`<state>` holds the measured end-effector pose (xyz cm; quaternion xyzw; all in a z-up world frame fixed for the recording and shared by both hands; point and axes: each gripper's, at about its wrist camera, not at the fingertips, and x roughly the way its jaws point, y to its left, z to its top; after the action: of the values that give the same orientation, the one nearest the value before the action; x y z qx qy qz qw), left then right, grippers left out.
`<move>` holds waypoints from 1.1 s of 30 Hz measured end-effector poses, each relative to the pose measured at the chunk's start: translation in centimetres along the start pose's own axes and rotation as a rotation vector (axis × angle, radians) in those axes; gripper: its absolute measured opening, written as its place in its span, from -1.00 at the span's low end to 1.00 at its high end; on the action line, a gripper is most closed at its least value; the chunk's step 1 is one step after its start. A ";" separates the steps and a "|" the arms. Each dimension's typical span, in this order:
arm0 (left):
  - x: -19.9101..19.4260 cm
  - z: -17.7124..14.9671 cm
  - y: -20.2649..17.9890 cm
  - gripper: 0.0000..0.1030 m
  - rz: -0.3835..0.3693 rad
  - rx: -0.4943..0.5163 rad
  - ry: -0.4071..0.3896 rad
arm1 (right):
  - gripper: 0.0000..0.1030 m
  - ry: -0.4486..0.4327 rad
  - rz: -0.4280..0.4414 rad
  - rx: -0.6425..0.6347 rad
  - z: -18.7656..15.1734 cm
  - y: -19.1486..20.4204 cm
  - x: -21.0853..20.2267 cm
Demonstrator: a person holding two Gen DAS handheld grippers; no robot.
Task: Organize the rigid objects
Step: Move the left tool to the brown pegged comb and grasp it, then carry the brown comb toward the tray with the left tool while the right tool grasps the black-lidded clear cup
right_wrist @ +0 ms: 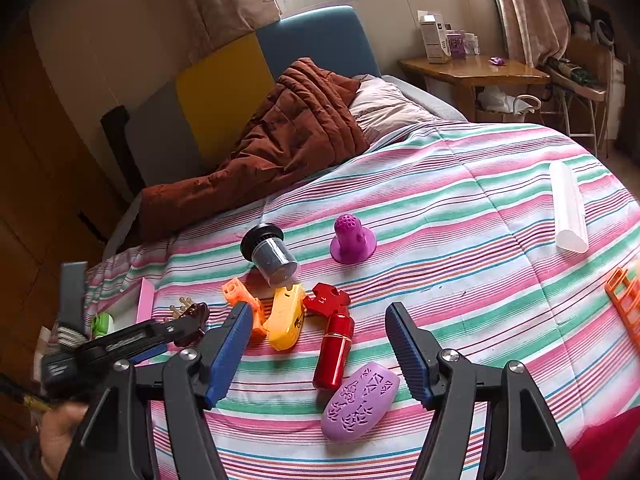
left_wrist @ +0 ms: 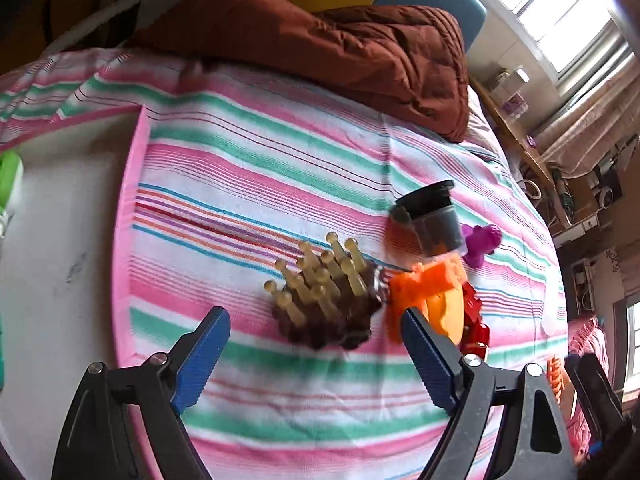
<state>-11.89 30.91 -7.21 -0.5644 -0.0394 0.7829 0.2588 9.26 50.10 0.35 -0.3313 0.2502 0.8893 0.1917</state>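
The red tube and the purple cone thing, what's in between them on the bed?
Between the red tube and the purple cone lies a red cross-shaped piece, then bare striped bedspread. The right wrist view shows it.

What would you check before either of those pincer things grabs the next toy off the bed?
1. Left gripper open: ok, its blue fingers stand apart with nothing between them.
2. Right gripper open: ok, nothing between its fingers.
3. Target in front of the left gripper: ok, the brown brush lies just past the fingertips, bristles up.
4. Room around the brush: not ok, the orange toy sits right against its side.
5. Target for the right gripper: ok, the red tube and purple case lie between its fingers in that view.
6. Pink box has space: ok, bare floor shows.
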 end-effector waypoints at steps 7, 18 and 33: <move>2.0 0.6 -1.0 -0.07 0.071 0.064 -0.015 | 0.35 -0.002 -0.024 -0.004 0.1 -0.2 0.1; -1.6 -3.3 -0.9 -0.08 0.069 0.272 -0.087 | 0.35 0.026 -0.044 -0.030 -0.4 0.1 0.9; -9.4 -7.4 2.3 -0.08 0.036 0.322 -0.203 | 0.18 0.148 0.031 -0.100 0.8 3.6 5.7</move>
<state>-3.84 23.00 -2.53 -0.4342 0.0706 0.8365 0.3267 3.03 48.70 -1.85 -0.4014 0.2244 0.8766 0.1421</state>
